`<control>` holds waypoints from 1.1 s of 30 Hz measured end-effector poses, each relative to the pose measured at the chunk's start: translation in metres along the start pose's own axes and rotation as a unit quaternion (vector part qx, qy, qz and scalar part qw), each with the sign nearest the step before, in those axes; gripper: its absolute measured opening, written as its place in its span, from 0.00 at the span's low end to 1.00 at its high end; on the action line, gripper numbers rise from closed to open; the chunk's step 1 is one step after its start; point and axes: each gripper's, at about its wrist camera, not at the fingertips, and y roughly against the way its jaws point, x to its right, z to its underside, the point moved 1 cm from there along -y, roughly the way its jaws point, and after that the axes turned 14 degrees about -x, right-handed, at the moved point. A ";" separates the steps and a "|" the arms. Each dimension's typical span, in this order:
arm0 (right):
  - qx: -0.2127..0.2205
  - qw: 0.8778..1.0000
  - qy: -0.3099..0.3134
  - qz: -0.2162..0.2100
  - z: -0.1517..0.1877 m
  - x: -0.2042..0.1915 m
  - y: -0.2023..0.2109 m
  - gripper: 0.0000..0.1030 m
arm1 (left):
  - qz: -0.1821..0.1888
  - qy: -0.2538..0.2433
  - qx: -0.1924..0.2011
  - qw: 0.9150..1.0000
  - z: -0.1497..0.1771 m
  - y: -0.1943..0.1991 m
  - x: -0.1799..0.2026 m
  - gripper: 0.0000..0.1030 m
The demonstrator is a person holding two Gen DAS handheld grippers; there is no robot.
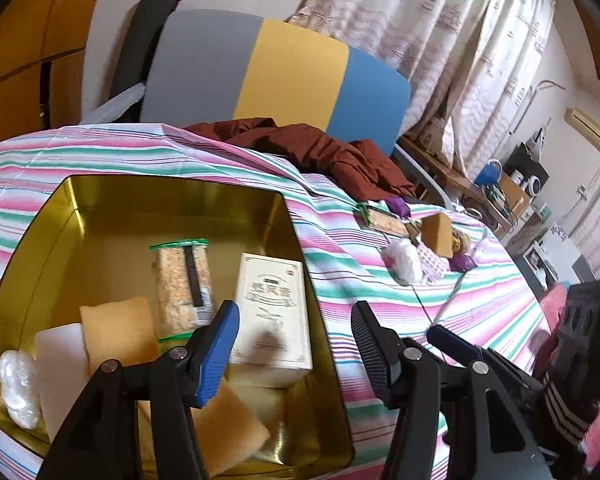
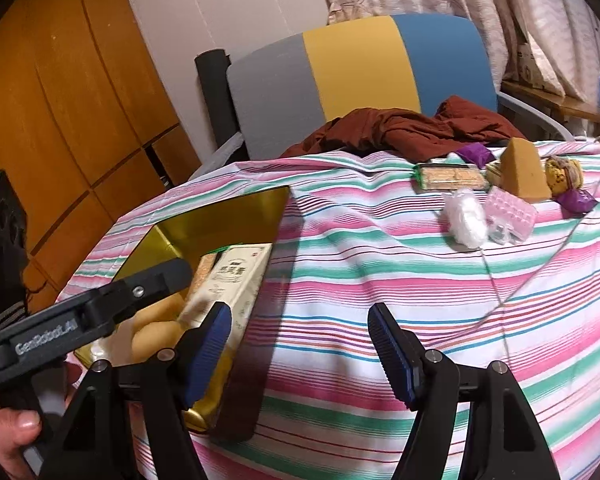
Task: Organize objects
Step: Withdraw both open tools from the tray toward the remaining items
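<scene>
Gold tin [image 1: 172,196] on striped bed: holds cream box [image 1: 274,312], cereal pack [image 1: 184,280], sponges. Remaining pile [image 2: 496,188] well apart, not yet sorted. Left tool [image 1: 294,344], right tool [image 2: 300,352]: jaws wide, empty.

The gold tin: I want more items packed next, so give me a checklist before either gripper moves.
1. Left gripper empty, jaws apart: ok.
2. Right gripper empty, jaws apart: ok.
3. Gold tin has bare floor at its far end: ok.
4. White box lies inside the tin: ok.
5. Loose items wait on the striped cloth, such as the white wad and yellow sponge wedge: ok.
6. Thin cord trails across the cloth near the wad; snag risk: cannot tell.
</scene>
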 end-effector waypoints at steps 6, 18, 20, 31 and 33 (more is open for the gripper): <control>0.010 0.999 -0.040 0.020 0.000 0.038 0.008 0.70 | 0.009 -0.043 -0.010 0.999 0.002 -0.003 0.029 0.57; 0.023 0.992 -0.078 0.097 -0.015 0.131 0.015 0.73 | 0.019 -0.122 -0.060 0.991 0.013 -0.027 0.085 0.60; 0.023 0.990 -0.087 0.108 -0.025 0.150 0.014 0.73 | 0.017 -0.129 -0.066 0.989 0.016 -0.029 0.090 0.60; -0.020 0.989 -0.074 0.126 -0.078 0.200 -0.027 0.79 | 0.004 -0.162 -0.098 0.982 0.025 -0.042 0.110 0.60; -0.032 0.989 -0.067 0.125 -0.085 0.202 -0.038 0.79 | 0.001 -0.163 -0.102 0.981 0.025 -0.043 0.112 0.60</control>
